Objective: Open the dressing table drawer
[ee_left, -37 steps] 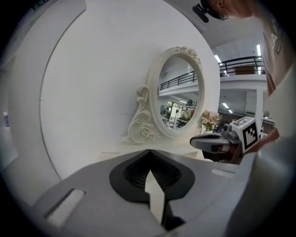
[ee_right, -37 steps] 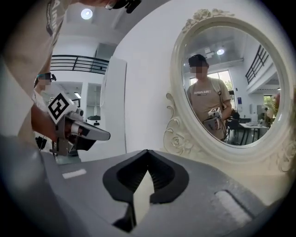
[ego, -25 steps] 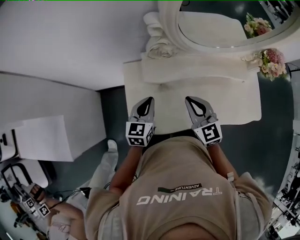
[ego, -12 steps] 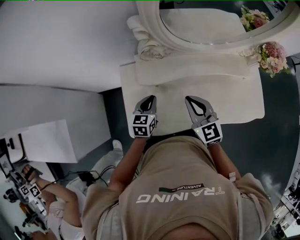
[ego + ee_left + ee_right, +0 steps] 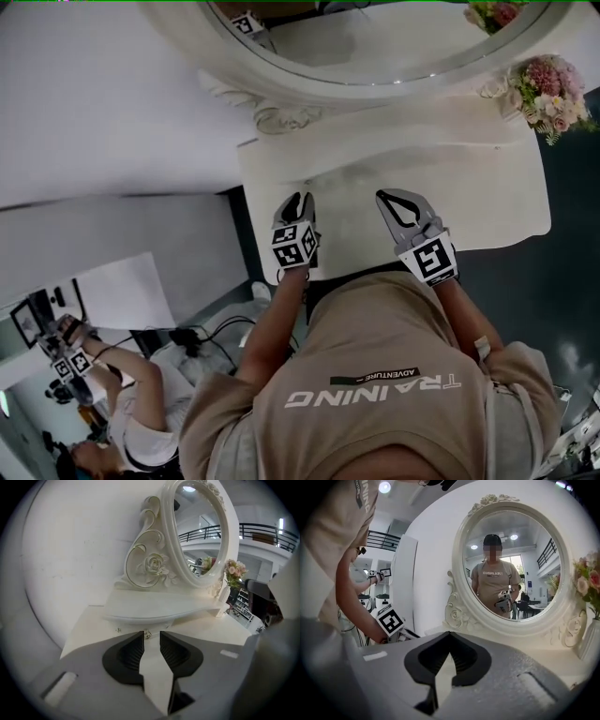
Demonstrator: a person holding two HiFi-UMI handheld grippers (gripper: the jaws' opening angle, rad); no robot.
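The white dressing table [image 5: 469,187] stands in front of me with an oval mirror [image 5: 375,37] at its back. Under its raised shelf [image 5: 154,609] sits a small metal drawer knob [image 5: 147,633], with a second knob [image 5: 118,630] to its left. My left gripper [image 5: 151,632] [image 5: 300,199] points down at the first knob, which lies just beyond its tips. Its jaws are opening and nothing is between them. My right gripper [image 5: 449,633] [image 5: 392,197] hovers over the table top, shut and empty, facing the mirror [image 5: 511,564].
A flower bouquet [image 5: 548,89] in a white vase [image 5: 590,644] stands at the table's right back corner. A white wall [image 5: 112,84] runs along the left. Another person [image 5: 131,412] with gripper gear sits on the floor at lower left.
My left gripper has sunk and tipped down toward the table's front. The right one has shifted slightly. The head view has swung, so the mirror now fills the top.
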